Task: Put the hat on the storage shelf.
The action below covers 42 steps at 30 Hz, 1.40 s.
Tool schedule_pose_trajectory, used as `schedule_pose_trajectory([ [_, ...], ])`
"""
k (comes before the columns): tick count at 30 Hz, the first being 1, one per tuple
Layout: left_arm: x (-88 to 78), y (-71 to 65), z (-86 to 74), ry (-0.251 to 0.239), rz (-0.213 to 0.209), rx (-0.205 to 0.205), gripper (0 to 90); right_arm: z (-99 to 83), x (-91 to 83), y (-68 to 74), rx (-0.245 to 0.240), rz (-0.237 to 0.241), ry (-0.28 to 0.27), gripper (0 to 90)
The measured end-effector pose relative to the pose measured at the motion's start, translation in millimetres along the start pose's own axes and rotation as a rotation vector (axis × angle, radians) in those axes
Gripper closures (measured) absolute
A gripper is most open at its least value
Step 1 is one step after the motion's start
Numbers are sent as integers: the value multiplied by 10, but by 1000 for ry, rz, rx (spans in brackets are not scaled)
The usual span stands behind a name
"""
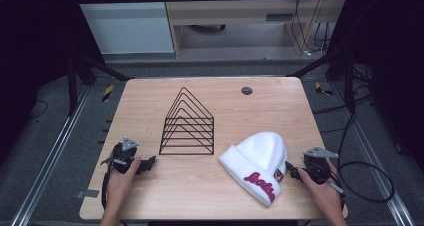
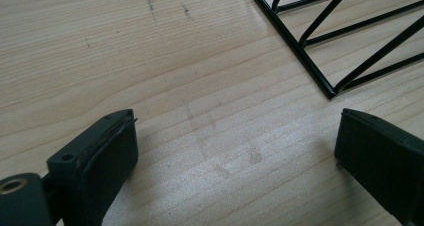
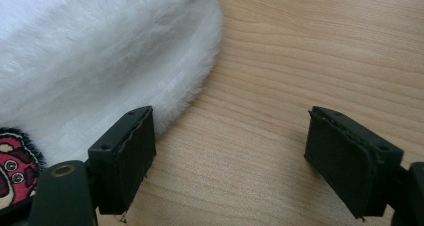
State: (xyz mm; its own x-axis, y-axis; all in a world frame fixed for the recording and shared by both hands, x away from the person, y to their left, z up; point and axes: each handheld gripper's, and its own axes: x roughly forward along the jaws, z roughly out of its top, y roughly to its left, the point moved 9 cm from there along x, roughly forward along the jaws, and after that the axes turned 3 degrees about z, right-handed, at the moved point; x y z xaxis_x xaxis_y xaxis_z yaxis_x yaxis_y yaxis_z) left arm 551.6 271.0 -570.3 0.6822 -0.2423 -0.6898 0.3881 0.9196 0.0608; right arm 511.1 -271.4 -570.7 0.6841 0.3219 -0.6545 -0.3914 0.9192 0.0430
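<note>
From the high view, a light wooden table carries a black wire rack of nested triangular frames standing near its middle, and a white fuzzy beanie lying to the rack's right, nearer the person's edge, with red lettering along its folded cuff. The left gripper rests on the table at the near left, held in the person's left hand, its jaws pointing toward the rack's near corner but apart from it. The right gripper sits at the near right in the right hand, its tips just beside the beanie's cuff. In the left gripper view, the two black jaws stand wide apart over bare wood with nothing between them, and the rack's corner lies ahead at the upper right. In the right gripper view, the jaws are likewise spread and empty; the beanie fills the upper left, its fluffy edge just beside the left jaw, with a small red patch on the cuff at the lower left.
</note>
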Motion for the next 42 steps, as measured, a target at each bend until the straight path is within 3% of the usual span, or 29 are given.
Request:
schedule_pose_trajectory([
  [7, 1, 3, -2, 4, 1, 1, 21, 3, 15, 12, -8, 25, 6, 143],
  [8, 1, 3, -3, 4, 1, 2, 20, 16, 7, 16, 25, 36, 8, 135],
  [13, 4, 1, -2, 5, -4, 1, 14, 91, -57, -51, 5, -2, 8, 124],
  [18, 10, 2, 1, 7, -9, 5, 8, 337, -187, -163, -40, -71, 43, 140],
  [25, 10, -2, 0, 7, -10, 2, 8, 599, -194, -156, -85, -66, 96, 155],
  [28, 9, -2, 0, 8, -8, 1, 8, 689, -144, -130, -100, -47, 130, 164],
  [33, 9, -2, 0, 7, -8, 1, 8, 851, -51, 44, -146, 2, 193, 225],
  [38, 10, -2, 1, 7, -9, 1, 8, 971, -32, 194, -169, 43, 205, 210],
  [42, 10, -2, 0, 7, -9, 1, 7, 1116, 49, 252, -204, 31, 213, 179],
])
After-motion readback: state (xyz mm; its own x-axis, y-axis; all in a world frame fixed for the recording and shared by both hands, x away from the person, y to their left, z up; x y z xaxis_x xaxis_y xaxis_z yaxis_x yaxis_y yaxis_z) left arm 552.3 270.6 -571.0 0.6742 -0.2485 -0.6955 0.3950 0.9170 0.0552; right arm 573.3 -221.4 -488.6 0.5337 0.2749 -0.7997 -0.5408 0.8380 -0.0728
